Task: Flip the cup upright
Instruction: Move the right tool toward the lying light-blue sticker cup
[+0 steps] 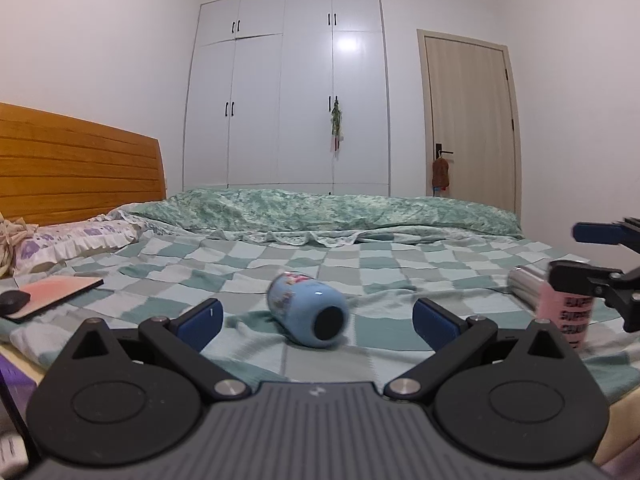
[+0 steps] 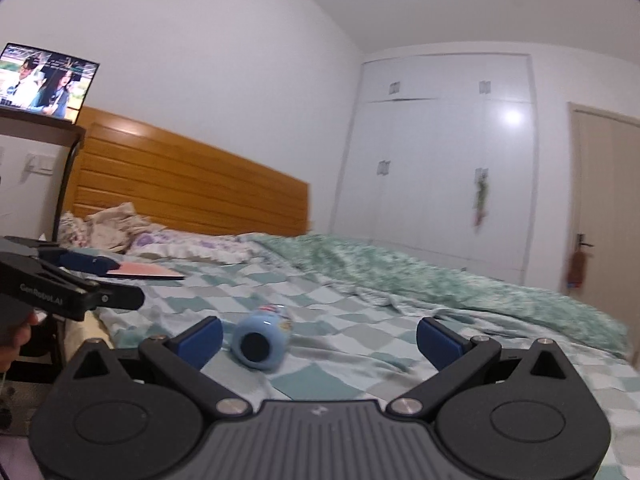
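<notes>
- The blue cup (image 1: 307,309) lies on its side on the checked sheet (image 1: 360,264) of the bed, near the front edge and roughly midway along it. Its dark round end faces the cameras, and the printed band on its body points toward the far side of the bed.
- The left gripper (image 1: 316,318) has its jaws spread wide. The cup sits between the two blue pads (image 1: 200,318) but ahead of them, touching neither.
- The right gripper (image 2: 319,338) is also spread wide and holds nothing. In its view the cup (image 2: 262,336) lies just beside the left pad (image 2: 202,342), apart from it.
- A pink bottle (image 1: 566,316) with black lettering stands near the bed's right front corner, partly behind the right gripper's fingers, with a silver metal object (image 1: 526,286) just beside it.
- A pink-topped pad (image 1: 56,292) with a dark mouse (image 1: 14,300) on it rests at the left front corner of the bed.
- A purple-flowered pillow (image 1: 76,240) lies against the wooden headboard (image 1: 80,160), and a green quilt (image 1: 320,210) is bunched along the far edge.
- A lit screen (image 2: 44,82) stands on a stand beside the headboard.
- A white wardrobe (image 1: 288,92) and a door (image 1: 468,116) fill the far wall.
</notes>
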Demonstrator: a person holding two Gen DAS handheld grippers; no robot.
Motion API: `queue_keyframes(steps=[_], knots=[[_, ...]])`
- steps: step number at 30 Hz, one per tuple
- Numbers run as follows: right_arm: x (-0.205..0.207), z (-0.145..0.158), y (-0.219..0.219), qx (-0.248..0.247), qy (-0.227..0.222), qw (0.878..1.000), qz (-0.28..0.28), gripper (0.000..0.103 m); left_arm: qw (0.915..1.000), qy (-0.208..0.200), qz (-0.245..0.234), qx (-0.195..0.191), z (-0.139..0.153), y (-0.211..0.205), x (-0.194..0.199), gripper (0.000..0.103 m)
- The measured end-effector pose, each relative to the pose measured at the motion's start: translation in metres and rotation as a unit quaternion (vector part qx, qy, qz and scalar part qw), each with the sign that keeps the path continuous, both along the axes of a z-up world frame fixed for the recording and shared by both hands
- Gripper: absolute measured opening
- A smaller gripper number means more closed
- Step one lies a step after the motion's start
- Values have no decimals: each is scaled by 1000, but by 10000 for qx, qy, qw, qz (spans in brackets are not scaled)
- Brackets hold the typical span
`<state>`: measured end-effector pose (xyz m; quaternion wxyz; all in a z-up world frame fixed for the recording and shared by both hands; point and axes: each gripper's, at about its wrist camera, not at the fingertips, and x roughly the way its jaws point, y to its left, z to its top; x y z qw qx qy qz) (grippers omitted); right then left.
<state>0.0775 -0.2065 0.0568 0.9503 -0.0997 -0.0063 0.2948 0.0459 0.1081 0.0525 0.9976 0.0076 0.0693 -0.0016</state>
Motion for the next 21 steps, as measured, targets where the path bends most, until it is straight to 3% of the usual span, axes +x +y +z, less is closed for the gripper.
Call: queue_keyframes(steps=[7, 21], knots=[[64, 6, 57, -225, 182, 9981, 547, 103, 9998, 159, 40, 103, 1, 30, 36, 103], [184, -1, 130, -679, 612, 9863, 1375, 103, 9977, 608, 114, 290, -8, 68, 103, 103]])
